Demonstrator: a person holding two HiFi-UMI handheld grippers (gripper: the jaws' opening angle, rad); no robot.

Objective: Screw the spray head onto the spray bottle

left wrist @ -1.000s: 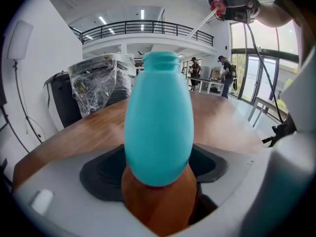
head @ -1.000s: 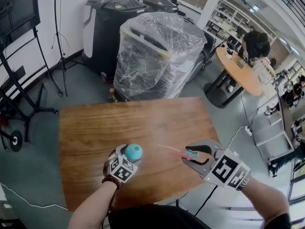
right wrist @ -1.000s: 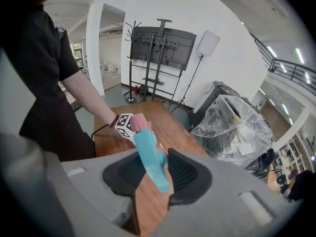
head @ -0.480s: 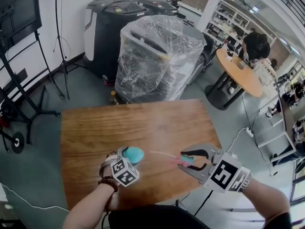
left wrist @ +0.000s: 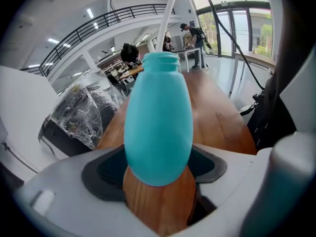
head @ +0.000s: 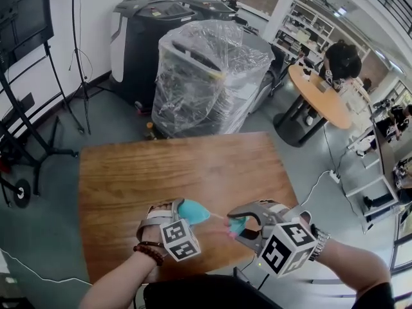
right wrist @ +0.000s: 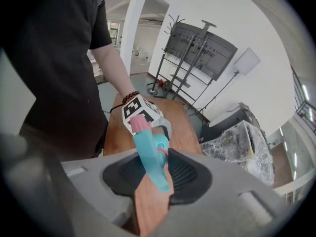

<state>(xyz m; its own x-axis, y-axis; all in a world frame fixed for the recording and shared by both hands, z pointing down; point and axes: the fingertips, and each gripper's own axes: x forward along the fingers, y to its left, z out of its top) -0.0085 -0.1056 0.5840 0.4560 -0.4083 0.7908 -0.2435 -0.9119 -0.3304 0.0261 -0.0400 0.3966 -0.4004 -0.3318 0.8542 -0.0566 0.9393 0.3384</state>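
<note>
Over the front of the wooden table [head: 161, 166], my left gripper [head: 182, 210] is shut on a teal egg-shaped spray bottle [head: 194, 210]. The bottle is tilted, with its neck pointing right. In the left gripper view the bottle [left wrist: 158, 122] fills the space between the pads, and a thin white dip tube [left wrist: 167, 9] reaches down to its open mouth. My right gripper [head: 242, 225] is shut on the teal spray head [head: 235, 226] with a pink nozzle. In the right gripper view the spray head [right wrist: 150, 154] points toward the left gripper's marker cube [right wrist: 138, 110].
Beyond the table's far edge stand a plastic-wrapped machine [head: 209, 76] and a black machine [head: 138, 37]. A black stand [head: 26, 108] is at the left. At the far right a person leans over a round table [head: 322, 95]. A cable [head: 318, 182] hangs by the table's right edge.
The two grippers have come together over the table's front. The bottle has tipped toward the right gripper, and the spray head's tube now meets the bottle's mouth.
</note>
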